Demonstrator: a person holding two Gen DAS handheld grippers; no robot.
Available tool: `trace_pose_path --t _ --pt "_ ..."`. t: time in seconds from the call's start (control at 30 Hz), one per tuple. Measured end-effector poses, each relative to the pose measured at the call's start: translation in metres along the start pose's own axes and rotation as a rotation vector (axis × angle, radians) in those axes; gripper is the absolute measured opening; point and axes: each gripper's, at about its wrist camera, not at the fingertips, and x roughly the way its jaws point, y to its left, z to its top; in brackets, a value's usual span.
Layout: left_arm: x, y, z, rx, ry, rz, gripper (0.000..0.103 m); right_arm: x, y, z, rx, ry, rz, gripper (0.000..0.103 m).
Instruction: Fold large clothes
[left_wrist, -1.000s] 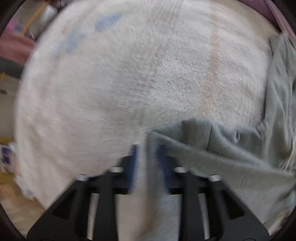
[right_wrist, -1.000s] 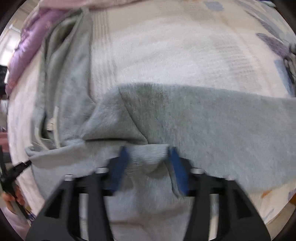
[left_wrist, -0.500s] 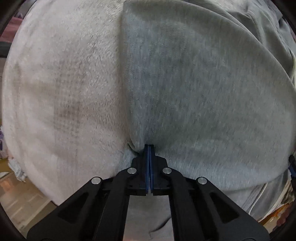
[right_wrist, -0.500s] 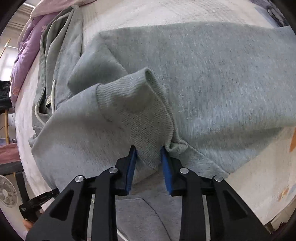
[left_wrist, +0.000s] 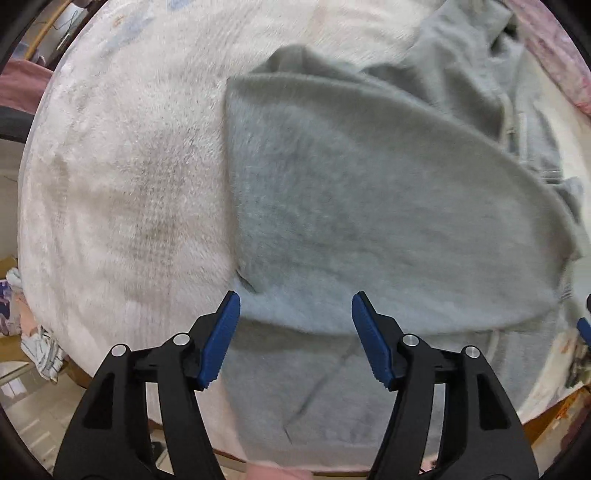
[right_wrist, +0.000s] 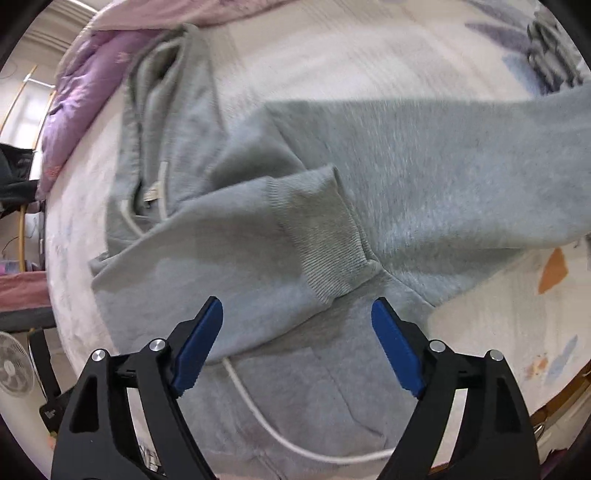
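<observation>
Hoodie (left_wrist: 369, 206) beyond spread left gripper (left_wrist: 295, 339)

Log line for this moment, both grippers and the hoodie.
left gripper: open | right gripper: open | grey hoodie: on bed, sleeve cuff folded across body

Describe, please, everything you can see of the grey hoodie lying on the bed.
The grey hoodie is soft, fleecy knit, lying partly folded on the pale fuzzy blanket. One sleeve is laid across the body, its ribbed cuff resting on top. A white drawstring trails over the front pocket; the hood is bunched toward the purple bedding. Both the left gripper and the right gripper are open above it, holding nothing.
</observation>
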Motion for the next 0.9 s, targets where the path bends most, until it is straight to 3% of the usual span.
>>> trace_pose_path --t 0.27,0.5,0.63,0.9 --pt "-0.093 -0.037 -0.03 0.044 -0.109 -0.025 0.069 -0.051 0.011 -0.01 -0.082 -0.045 -0.029 0.084" --pt "-0.142 -0.064 -0.054 0.068 -0.177 -0.042 0.069 -0.095 -0.008 -0.019 -0.083 -0.09 -0.028 0.086" --pt "-0.163 -0.081 -0.072 0.068 -0.176 -0.099 0.069 -0.119 -0.028 -0.022 -0.063 -0.114 -0.057 0.087" --pt "-0.175 -0.135 -0.094 0.14 -0.166 -0.116 0.069 -0.154 -0.089 -0.021 0.064 -0.152 -0.061 0.087"
